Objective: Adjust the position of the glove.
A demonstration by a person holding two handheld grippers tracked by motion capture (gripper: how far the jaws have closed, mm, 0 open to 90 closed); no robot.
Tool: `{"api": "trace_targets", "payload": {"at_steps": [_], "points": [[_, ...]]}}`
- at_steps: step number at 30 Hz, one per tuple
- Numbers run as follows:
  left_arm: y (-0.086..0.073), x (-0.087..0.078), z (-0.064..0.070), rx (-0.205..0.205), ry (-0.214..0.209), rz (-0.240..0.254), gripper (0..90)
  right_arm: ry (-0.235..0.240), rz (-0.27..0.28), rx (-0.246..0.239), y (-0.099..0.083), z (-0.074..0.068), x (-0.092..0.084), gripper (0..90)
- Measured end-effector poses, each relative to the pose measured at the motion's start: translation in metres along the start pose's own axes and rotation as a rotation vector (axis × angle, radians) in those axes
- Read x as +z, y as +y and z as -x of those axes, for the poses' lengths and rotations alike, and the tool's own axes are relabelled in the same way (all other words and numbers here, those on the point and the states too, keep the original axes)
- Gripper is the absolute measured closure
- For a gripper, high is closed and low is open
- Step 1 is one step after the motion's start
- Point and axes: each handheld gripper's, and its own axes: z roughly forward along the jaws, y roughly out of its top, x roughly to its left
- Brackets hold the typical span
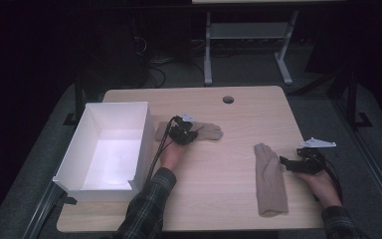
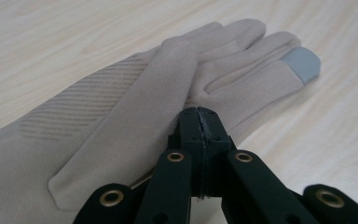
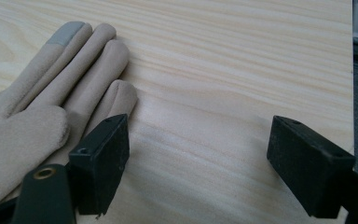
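Observation:
Two beige gloves lie flat on the wooden table (image 1: 229, 199). The left glove (image 1: 210, 131) (image 2: 121, 107) rests palm up near the middle, its thumb folded across the palm and a grey patch (image 2: 301, 63) on one fingertip. My left gripper (image 1: 193, 133) (image 2: 200, 114) is shut, its jaws pressed together with their tips low over this glove's palm; whether fabric is pinched I cannot tell. The right glove (image 1: 270, 179) (image 3: 51, 107) lies lengthwise at the right. My right gripper (image 1: 284, 162) (image 3: 200, 140) stands open beside its fingers, one jaw touching the little finger's edge, bare wood between the jaws.
A white open box (image 1: 144, 134) stands at the table's left side, close to the left glove's cuff. A round cable hole (image 1: 228, 99) sits near the far edge. A desk frame (image 1: 209, 50) and cables (image 1: 154, 69) stand on the dark floor beyond.

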Motion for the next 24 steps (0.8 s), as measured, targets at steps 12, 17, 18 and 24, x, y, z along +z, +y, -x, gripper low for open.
{"api": "trace_targets", "payload": {"at_steps": [12,17,18,24], "points": [[-0.002,0.000,0.032,0.030,-0.132,-0.007,89.4,0.000,0.000,0.000,0.000,0.000,0.000,20.6],[-0.002,0.002,0.046,0.042,-0.178,-0.009,89.4,0.000,0.000,0.000,0.000,0.000,0.000,20.6],[-0.002,0.002,0.046,0.042,-0.178,-0.009,89.4,0.000,0.000,0.000,0.000,0.000,0.000,20.6],[-0.002,0.004,0.067,0.054,-0.241,-0.006,89.4,0.000,0.000,0.000,0.000,0.000,0.000,20.6]]}}
